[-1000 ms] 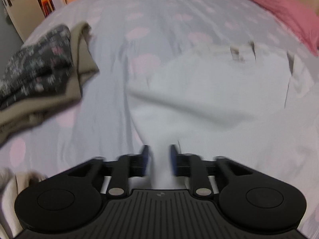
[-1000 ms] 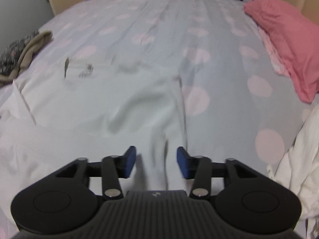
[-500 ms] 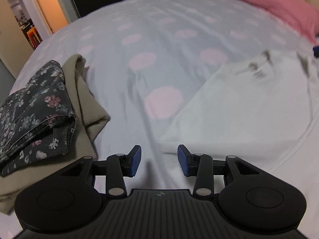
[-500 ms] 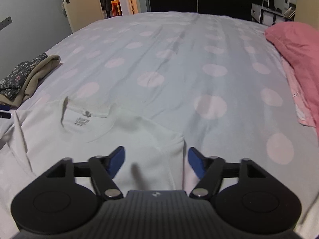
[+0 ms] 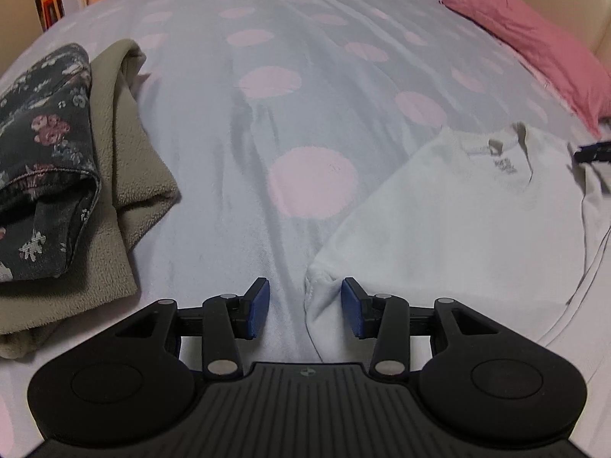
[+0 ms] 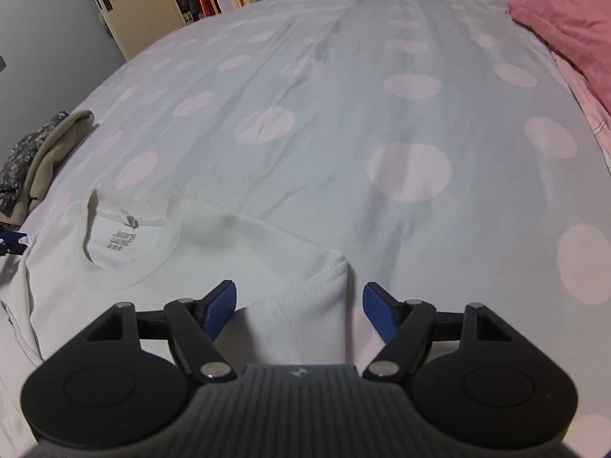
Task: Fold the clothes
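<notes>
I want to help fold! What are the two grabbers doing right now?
Left gripper: open, white T-shirt corner between its jaws.
Right gripper: open over the shirt's shoulder.

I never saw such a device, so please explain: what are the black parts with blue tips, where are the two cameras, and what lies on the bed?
There is no robot. A person holds one pair of tongs in each hand, and a camera on each looks forward along its blue fingers. The left tongs and right tongs are both open and hold nothing; each has a sleeve edge of the white T-shirt lying between its fingers. The shirt lies flat on the dotted bedsheet. Folded clothes lie to the left, a pink pillow to the right.
</notes>
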The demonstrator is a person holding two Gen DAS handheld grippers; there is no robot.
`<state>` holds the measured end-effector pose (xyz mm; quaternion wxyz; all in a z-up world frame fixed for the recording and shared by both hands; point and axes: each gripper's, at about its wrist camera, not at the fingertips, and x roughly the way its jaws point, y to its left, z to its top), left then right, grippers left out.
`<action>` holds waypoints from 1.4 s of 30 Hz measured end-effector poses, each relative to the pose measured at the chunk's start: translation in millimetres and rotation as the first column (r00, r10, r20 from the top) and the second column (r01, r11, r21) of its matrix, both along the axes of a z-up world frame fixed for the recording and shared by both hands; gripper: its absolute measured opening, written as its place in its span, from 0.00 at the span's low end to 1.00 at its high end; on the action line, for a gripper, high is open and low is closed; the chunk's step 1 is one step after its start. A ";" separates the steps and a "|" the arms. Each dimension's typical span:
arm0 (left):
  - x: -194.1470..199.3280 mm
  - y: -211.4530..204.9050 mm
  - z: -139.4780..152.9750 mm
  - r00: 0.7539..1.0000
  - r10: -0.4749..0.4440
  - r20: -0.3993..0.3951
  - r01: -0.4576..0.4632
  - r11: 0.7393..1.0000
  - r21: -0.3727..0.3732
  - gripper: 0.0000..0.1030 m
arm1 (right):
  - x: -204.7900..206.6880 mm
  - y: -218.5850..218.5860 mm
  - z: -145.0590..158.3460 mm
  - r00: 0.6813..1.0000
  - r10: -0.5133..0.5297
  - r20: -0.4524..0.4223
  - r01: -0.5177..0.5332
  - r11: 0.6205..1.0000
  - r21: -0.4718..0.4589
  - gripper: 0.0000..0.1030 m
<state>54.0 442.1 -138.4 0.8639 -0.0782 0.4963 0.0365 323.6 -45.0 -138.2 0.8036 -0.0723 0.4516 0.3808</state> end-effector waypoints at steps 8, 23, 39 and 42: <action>4.2 -6.0 8.6 0.998 -0.037 0.056 0.037 0.999 0.004 0.38 | 3.7 19.9 7.5 0.998 0.015 0.063 -0.015 1.000 -0.006 0.73; -1.0 -7.1 21.2 0.995 -0.054 0.085 0.049 0.997 0.060 0.38 | -23.0 29.5 34.1 0.981 0.129 0.146 -0.133 0.991 0.022 0.73; -30.2 4.8 28.2 0.996 -0.044 0.078 0.043 0.999 0.009 0.38 | -209.3 249.9 5.8 0.740 0.672 0.000 -0.672 0.740 -0.002 0.46; -37.2 8.7 29.1 0.995 -0.038 0.089 0.040 0.999 -0.014 0.38 | -210.5 259.1 -1.3 0.747 0.664 -0.041 -0.665 0.745 -0.042 0.03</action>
